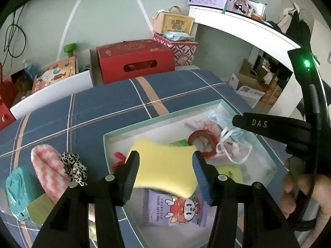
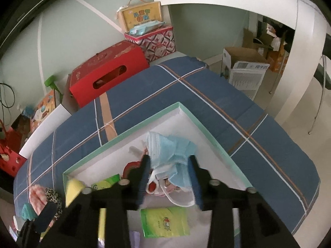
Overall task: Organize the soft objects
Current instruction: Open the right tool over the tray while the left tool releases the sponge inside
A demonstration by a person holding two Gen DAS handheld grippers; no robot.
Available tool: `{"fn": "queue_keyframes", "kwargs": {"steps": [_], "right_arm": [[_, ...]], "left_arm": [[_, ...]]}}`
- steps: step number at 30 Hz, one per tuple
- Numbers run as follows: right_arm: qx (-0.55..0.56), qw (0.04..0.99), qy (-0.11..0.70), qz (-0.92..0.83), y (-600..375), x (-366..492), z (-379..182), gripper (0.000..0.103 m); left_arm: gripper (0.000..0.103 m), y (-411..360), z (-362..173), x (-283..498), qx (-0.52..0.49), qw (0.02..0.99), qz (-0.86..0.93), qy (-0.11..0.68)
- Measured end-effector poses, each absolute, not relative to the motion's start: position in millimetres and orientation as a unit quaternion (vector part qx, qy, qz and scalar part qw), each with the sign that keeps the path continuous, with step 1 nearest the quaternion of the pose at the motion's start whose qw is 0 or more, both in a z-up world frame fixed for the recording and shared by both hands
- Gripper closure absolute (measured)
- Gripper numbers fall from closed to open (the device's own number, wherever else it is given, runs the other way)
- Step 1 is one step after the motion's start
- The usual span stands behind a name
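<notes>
Red carton (image 1: 134, 59) against wall, patterned tin (image 1: 182, 48) beside, white desk (image 1: 244, 23).

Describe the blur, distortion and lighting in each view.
Left wrist view: strong fisheye bending with dark corners; the yellow foam sponge in the left gripper smears along its lower edge. Right wrist view: same bending; the right gripper, holding the blue face mask, blurs near the bottom; soft, even light.

A pale yellow sponge (image 1: 165, 165) sits against a white-lined box (image 1: 269, 163) with a mint-green rim, on a navy bedspread (image 1: 99, 113) crossed by white and orange plaid lines. Beside the box lie a pink-and-white zigzag cloth (image 1: 48, 171) and a leopard-print scrunchie (image 1: 75, 168); inside it, light-blue face masks (image 2: 171, 150).
</notes>
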State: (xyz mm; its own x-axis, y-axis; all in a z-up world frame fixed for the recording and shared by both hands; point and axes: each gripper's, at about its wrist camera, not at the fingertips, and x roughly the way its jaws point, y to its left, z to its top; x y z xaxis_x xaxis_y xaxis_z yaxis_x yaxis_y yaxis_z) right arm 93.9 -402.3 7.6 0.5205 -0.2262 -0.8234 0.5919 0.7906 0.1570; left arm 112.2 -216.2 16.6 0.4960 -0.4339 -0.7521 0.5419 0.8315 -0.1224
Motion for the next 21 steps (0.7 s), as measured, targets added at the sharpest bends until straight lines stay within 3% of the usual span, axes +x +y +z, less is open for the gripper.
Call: {"fn": "queue_keyframes", "kwargs": {"steps": [3,6,9,10,12,21], "right_arm": [[0.21,0.844,0.428,-0.244,-402,92,11,0.058],[0.205,0.841,0.439,-0.241,-400,92,10,0.041],[0.198,0.839,0.45,-0.234,-397,93,9,0.036],[0.193,0.838,0.454,-0.233,-396,94,9,0.032],[0.185,0.837,0.458,-0.235,-393,94,8,0.025],[0.176,0.832,0.472,-0.234,-390,95,4,0.007]], "left_arm": [[0.049,-212,18,115,0.056,0.863,-0.274,0.422],[0.049,-201,14,123,0.039,0.86,-0.245,0.446],[0.046,-190,9,131,0.031,0.861,-0.216,0.46],[0.034,-186,7,134,0.028,0.86,-0.204,0.466],[0.02,-177,4,138,0.019,0.861,-0.184,0.474],[0.02,-161,2,140,0.01,0.862,-0.149,0.485]]}}
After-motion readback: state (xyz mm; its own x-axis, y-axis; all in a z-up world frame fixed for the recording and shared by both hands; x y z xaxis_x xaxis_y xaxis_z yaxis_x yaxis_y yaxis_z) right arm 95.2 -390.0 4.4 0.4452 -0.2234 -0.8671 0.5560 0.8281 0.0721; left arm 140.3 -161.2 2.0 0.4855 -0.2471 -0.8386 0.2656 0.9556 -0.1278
